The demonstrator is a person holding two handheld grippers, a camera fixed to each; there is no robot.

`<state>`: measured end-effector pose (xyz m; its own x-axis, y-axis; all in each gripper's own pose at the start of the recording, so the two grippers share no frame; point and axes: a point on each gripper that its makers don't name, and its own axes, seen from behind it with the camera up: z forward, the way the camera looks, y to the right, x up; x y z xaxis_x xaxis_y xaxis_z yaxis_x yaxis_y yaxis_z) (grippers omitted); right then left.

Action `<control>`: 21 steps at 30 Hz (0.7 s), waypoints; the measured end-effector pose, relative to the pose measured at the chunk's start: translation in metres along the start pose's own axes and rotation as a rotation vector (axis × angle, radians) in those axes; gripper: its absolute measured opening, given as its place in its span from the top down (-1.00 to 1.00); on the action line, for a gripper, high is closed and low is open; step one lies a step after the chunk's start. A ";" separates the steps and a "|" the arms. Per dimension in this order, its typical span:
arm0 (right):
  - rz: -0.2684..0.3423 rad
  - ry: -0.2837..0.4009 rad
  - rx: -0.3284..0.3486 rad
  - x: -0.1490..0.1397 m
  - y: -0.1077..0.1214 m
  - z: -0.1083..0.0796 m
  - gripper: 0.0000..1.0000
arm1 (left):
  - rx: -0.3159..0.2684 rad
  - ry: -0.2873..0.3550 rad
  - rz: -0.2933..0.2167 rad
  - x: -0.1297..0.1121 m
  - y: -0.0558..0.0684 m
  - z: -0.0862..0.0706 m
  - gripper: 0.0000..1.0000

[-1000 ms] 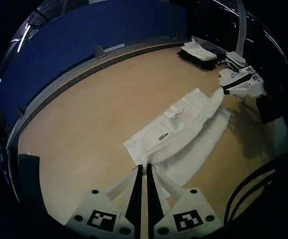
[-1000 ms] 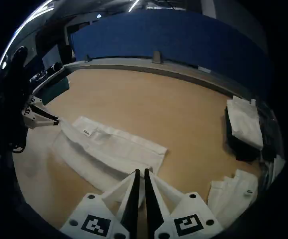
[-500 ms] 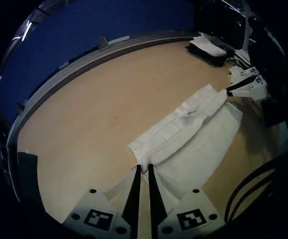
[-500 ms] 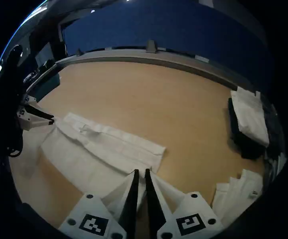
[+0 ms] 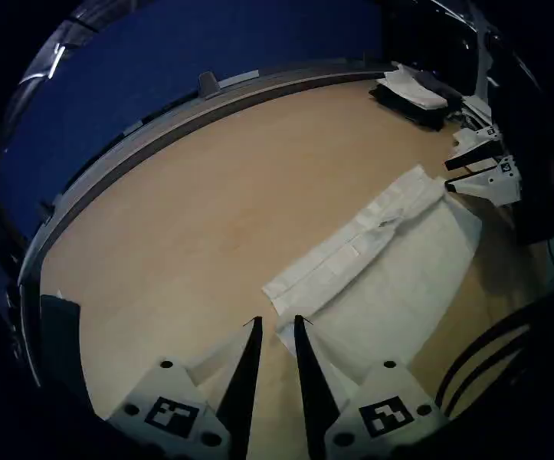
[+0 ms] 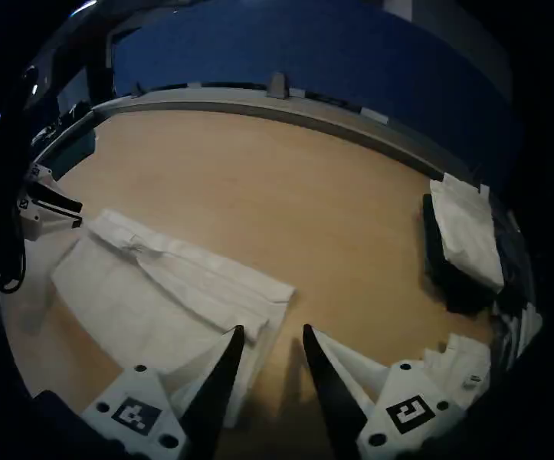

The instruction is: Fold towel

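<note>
Looking along the left gripper (image 5: 277, 328), I see its jaws spread and pinching nothing, with the near corner of the white towel (image 5: 376, 261) just past the tips. The towel lies flat on the wooden tabletop (image 5: 185, 207), one long edge folded over into a narrow band. It runs off to the right, where the right gripper (image 5: 448, 175) sits by its far end with its jaws parted too. Beyond that, a stack of folded white cloths (image 5: 411, 83) rests on something dark.

In the right gripper view the left gripper is at the far left by the towel's end, and the towel stretches across the wood. The right gripper's jaws are spread over the towel's near corner and grip nothing. The stack sits well off to the right, with more folded cloths (image 6: 460, 360) at the near right edge. A blue partition (image 6: 315, 54) backs the tabletop.
</note>
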<state>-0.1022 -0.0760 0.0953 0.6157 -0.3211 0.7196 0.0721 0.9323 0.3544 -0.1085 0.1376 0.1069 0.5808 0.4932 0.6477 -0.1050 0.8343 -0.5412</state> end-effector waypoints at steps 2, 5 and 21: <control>0.005 0.008 -0.012 0.003 0.003 0.000 -0.34 | 0.004 0.003 -0.005 0.001 -0.001 0.000 0.34; 0.013 0.022 -0.024 0.007 0.006 -0.001 -0.68 | 0.010 0.010 -0.010 0.002 -0.004 0.000 0.23; 0.019 0.054 -0.016 0.012 0.005 -0.013 -1.00 | 0.006 0.038 -0.033 0.009 -0.005 -0.011 -0.73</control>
<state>-0.0840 -0.0730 0.0981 0.6585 -0.2945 0.6926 0.0726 0.9408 0.3311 -0.0937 0.1347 0.1094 0.6140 0.4555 0.6446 -0.0901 0.8518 -0.5161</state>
